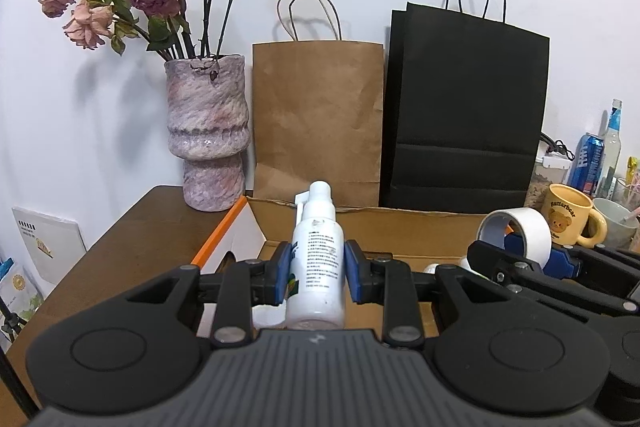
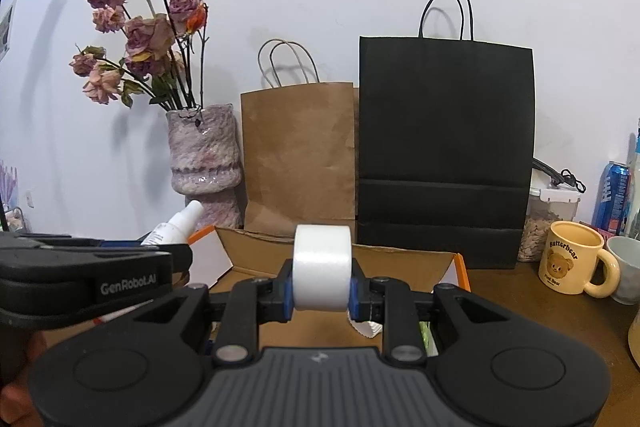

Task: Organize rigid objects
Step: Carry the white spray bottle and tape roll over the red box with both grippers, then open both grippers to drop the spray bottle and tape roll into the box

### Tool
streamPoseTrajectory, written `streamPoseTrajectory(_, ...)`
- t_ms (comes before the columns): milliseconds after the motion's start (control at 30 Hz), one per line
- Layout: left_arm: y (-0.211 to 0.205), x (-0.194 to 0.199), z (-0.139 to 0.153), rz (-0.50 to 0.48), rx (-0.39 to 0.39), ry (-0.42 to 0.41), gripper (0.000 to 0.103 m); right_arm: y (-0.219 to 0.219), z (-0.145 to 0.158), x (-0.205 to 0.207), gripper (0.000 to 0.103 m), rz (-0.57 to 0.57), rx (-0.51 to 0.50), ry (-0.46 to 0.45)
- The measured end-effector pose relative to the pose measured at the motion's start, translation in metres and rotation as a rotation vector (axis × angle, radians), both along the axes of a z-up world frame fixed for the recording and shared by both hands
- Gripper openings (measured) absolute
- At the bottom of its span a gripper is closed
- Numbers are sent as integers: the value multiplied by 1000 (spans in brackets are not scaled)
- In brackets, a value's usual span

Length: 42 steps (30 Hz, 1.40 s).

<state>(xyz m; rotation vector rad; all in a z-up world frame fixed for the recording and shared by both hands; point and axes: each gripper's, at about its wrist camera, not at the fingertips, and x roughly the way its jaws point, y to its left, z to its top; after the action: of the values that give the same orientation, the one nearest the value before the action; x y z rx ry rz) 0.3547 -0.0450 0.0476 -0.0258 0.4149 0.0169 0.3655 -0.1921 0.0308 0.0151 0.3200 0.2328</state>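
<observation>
My left gripper (image 1: 317,273) is shut on a white spray bottle (image 1: 318,259) with a printed label, held above an open cardboard box (image 1: 400,227) with orange flap edges. My right gripper (image 2: 322,287) is shut on a white tape roll (image 2: 322,265), also above the box (image 2: 400,261). In the left wrist view the tape roll (image 1: 520,233) and the right gripper (image 1: 532,261) show at the right. In the right wrist view the bottle (image 2: 176,223) and the left gripper show at the left. Small white items lie in the box, mostly hidden.
A pink vase of dried roses (image 1: 206,131), a brown paper bag (image 1: 318,119) and a black paper bag (image 1: 466,107) stand against the wall behind the box. A yellow bear mug (image 2: 572,257), a grey cup, a blue can (image 2: 612,197) and a jar stand right, on the brown table (image 1: 132,235).
</observation>
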Motion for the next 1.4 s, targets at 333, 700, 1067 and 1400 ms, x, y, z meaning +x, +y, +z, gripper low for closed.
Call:
streamPoseTrajectory(333, 2, 30, -4, 12, 16, 6, 29, 0, -5, 27, 24, -2, -18, 12)
streamPoseTrajectory(700, 5, 55, -14, 24, 42, 22, 29, -3, -13, 49, 24, -7, -44, 30)
streamPoseTrajectory(1067, 7, 73, -23, 21, 59, 50, 29, -1, -22, 62, 24, -6, -70, 61)
streamPoseTrajectory(1400, 6, 72, -22, 36, 87, 31, 91, -10, -23, 66, 69, -38, -62, 95)
